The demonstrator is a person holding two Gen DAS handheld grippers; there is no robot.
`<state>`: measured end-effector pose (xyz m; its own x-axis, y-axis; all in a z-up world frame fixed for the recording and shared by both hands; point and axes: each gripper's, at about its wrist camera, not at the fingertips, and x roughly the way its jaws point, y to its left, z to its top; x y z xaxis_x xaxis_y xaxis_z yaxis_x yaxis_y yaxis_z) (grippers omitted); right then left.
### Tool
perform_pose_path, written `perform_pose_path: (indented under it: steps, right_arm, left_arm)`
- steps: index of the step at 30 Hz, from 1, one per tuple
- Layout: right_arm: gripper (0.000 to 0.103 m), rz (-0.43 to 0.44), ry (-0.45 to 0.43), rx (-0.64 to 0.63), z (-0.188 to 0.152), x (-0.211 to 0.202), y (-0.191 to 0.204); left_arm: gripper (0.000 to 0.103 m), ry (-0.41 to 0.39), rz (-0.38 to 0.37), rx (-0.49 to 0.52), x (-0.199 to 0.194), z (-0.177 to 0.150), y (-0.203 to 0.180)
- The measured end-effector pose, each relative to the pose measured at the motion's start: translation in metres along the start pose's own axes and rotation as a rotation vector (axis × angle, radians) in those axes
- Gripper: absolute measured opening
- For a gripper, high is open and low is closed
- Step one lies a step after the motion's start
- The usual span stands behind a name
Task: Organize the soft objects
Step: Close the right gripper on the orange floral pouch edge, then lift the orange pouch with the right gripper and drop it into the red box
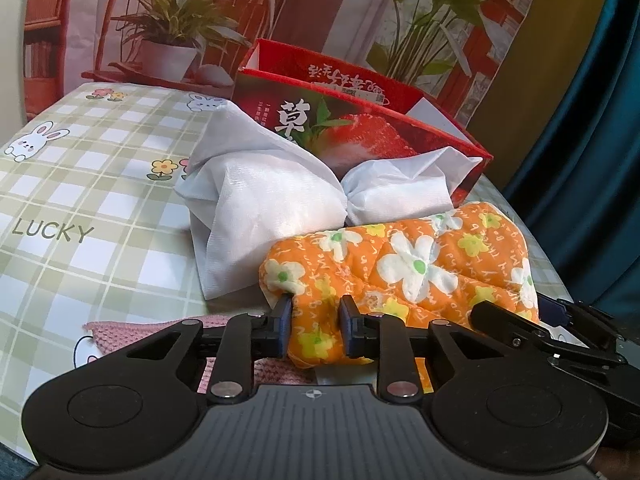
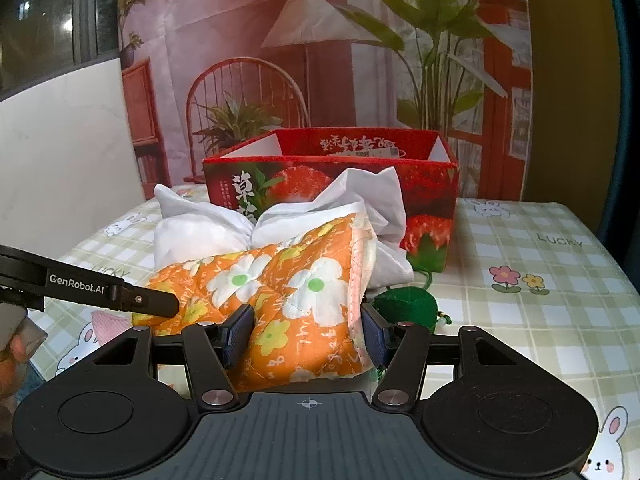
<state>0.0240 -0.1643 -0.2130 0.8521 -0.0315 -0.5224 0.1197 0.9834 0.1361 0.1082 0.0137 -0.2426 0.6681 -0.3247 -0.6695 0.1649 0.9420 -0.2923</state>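
Both hand-held grippers — left (image 1: pixel 316 304), right (image 2: pixel 306 316) — clamped on the orange floral pad's (image 1: pixel 404 268) near edge.

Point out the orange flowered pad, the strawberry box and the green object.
orange flowered pad (image 1: pixel 416 264), left wrist view, on a big white flower.
strawberry box (image 2: pixel 430 188), right wrist view, on its front wall.
green object (image 2: pixel 406 304), right wrist view, on its top.

Table setting and backdrop
A green plaid tablecloth (image 2: pixel 540 264) printed with rabbits and flowers lies before a backdrop (image 2: pixel 320 40) picturing potted plants.
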Motion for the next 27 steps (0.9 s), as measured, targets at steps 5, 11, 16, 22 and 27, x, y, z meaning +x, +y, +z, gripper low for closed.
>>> perform_pose_path:
  steps: [5, 11, 16, 22, 27]
  right_arm:
    - [0.054, -0.005, -0.004, 0.014, 0.000, -0.001, -0.001]
    - [0.053, -0.014, -0.018, 0.031, 0.001, -0.003, -0.005]
    - [0.047, -0.006, -0.019, 0.025, 0.001, -0.004, -0.005]
    - [0.041, 0.002, -0.007, 0.011, 0.000, -0.002, -0.002]
    - [0.039, 0.020, -0.007, -0.003, 0.001, -0.002, 0.000]
  left_arm:
    - [0.023, -0.023, 0.013, 0.004, -0.004, 0.001, 0.000]
    - [0.022, -0.047, 0.027, 0.016, -0.009, 0.002, -0.001]
    - [0.021, -0.054, 0.035, 0.007, -0.011, 0.003, 0.001]
    - [0.021, -0.058, 0.036, 0.003, -0.012, 0.003, 0.001]
    - [0.018, -0.085, 0.041, 0.018, -0.017, 0.006, 0.000]
